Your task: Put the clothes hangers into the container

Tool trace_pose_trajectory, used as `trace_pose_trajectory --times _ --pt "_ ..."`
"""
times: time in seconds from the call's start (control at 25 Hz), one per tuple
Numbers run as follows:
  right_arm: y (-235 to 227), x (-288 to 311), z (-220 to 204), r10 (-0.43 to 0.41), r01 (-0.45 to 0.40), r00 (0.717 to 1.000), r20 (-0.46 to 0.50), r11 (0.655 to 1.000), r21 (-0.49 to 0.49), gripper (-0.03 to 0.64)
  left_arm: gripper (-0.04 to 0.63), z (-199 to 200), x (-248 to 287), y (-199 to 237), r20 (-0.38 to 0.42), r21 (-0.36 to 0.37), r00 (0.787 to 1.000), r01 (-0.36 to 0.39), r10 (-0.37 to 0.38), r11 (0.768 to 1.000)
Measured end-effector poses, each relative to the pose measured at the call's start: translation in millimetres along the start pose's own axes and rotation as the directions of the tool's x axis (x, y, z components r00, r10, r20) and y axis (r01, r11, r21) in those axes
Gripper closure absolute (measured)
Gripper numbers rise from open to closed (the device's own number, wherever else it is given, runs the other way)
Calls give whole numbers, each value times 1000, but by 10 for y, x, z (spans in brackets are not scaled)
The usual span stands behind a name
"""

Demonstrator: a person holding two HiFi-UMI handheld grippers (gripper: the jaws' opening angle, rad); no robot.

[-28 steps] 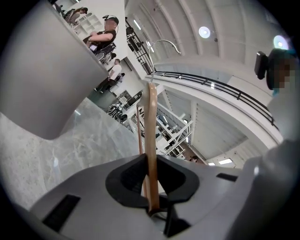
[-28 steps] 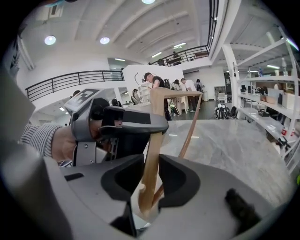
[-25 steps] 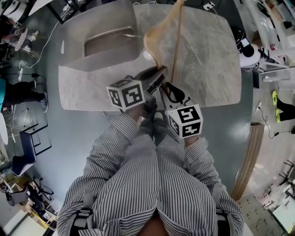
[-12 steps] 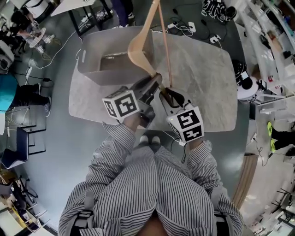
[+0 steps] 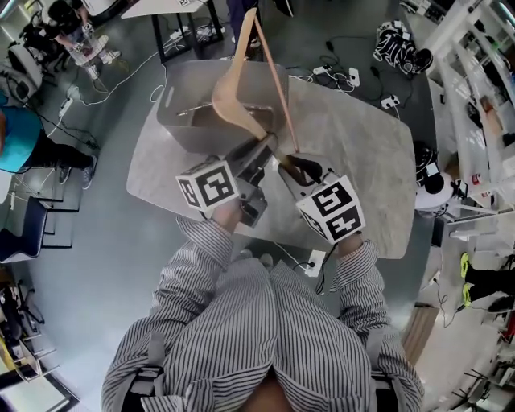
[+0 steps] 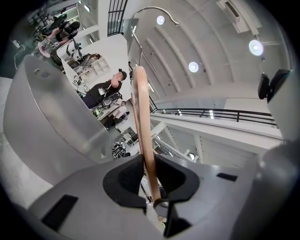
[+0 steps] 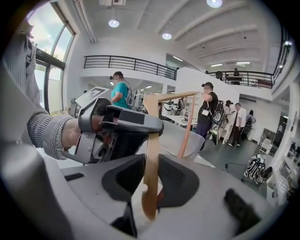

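Observation:
A wooden clothes hanger (image 5: 232, 90) stands tilted in the air, its curved body over the grey container (image 5: 179, 127) at the far left of the marble table (image 5: 358, 153). My left gripper (image 5: 268, 146) is shut on the hanger's lower end; the wood (image 6: 142, 122) runs up between its pads (image 6: 126, 176), with the metal hook (image 6: 150, 9) on top. My right gripper (image 5: 291, 164) is shut on the same end from the right. In the right gripper view the hanger (image 7: 151, 154) sits between the right gripper's (image 7: 151, 180) pads, and the left gripper (image 7: 117, 131) is close in front.
The container's wall (image 6: 42, 117) rises at the left of the left gripper view. Cables and a white power strip (image 5: 314, 261) lie on the floor by the table. Chairs (image 5: 32, 233) stand at the left. Several people (image 7: 206, 112) stand in the hall behind.
Both grippers have lifted the hanger and swung it left, from over the table's middle to over the container. The head view has shifted too, so the table sits lower in the frame.

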State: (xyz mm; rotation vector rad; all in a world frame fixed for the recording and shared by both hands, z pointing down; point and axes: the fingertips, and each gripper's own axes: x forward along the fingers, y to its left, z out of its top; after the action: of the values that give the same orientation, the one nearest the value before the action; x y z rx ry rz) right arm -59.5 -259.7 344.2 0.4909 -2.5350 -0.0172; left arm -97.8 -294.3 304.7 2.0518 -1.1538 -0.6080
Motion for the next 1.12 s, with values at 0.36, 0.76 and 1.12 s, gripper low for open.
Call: trace_pose_trajectory --times 0.36,0.76,1.12 --pt "103 203 75 65 -83 989 -130 987 -140 524 500 81 -207 265 24 2 995 -101 101 995" --pt "130 538 233 143 -194 953 -266 965 -176 523 477 250 -317 596 -54 -59 992 -116 112 992" --pt "71 585 184 216 -272 914 -344 954 -124 523 460 167 -310 694 -126 -76 988 -104 94 992"
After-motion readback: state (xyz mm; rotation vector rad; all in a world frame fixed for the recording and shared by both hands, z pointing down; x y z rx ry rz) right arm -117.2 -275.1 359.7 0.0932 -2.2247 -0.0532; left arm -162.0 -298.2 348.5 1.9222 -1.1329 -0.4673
